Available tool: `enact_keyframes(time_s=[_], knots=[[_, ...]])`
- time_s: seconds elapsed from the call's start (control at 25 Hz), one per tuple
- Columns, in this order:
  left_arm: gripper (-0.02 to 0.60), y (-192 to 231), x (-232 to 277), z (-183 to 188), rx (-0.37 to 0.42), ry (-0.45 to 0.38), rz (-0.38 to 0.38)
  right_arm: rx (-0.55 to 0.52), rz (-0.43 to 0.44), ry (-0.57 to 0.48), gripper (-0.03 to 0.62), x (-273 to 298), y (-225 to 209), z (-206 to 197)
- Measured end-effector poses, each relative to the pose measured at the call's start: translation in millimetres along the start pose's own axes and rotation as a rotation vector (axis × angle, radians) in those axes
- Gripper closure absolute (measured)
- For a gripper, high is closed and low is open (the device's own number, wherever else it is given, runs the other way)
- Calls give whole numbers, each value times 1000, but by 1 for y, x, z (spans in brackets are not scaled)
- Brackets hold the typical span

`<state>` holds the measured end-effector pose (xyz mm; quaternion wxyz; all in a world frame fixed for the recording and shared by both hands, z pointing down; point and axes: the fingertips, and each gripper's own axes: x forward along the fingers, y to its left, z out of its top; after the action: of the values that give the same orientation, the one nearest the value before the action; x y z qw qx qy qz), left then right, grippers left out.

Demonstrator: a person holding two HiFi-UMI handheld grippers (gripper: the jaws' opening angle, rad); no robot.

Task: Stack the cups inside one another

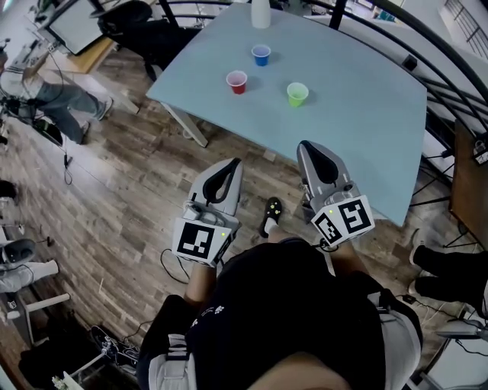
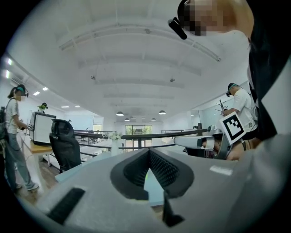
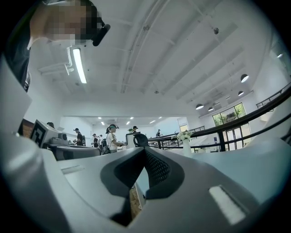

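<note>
Three small cups stand apart on the pale blue table (image 1: 358,129): a blue cup (image 1: 261,55) farthest away, a red cup (image 1: 237,81) to its near left, and a green cup (image 1: 297,94) to the right. Both grippers hang short of the table's near edge, over the wooden floor, pointing level toward the table. My left gripper (image 1: 234,163) (image 2: 148,151) has its jaws closed together with nothing between them. My right gripper (image 1: 304,145) (image 3: 144,149) is shut and empty too. No cup shows clearly in either gripper view.
A white vase (image 1: 261,14) stands at the table's far edge. A black office chair (image 1: 133,23) sits beyond the table's left corner, with a standing person (image 1: 46,99) farther left. Dark railings (image 1: 427,68) curve along the right, and someone's legs (image 1: 450,266) show there.
</note>
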<state>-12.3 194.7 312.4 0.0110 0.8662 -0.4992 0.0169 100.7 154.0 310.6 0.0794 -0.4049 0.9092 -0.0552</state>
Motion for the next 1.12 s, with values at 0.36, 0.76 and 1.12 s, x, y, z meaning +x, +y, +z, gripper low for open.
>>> enact_keyframes(time_s=[0.36,0.76,1.12], knots=[[588,29,42,5,31,30,31,35,22,0,582,42,-39,-1],[588,64,95,2,13,26,34,26,21,8,582,86,-76,-4],[588,79,146,-4,-2,3,-4,0,-5,31,582,110,-111,-10]])
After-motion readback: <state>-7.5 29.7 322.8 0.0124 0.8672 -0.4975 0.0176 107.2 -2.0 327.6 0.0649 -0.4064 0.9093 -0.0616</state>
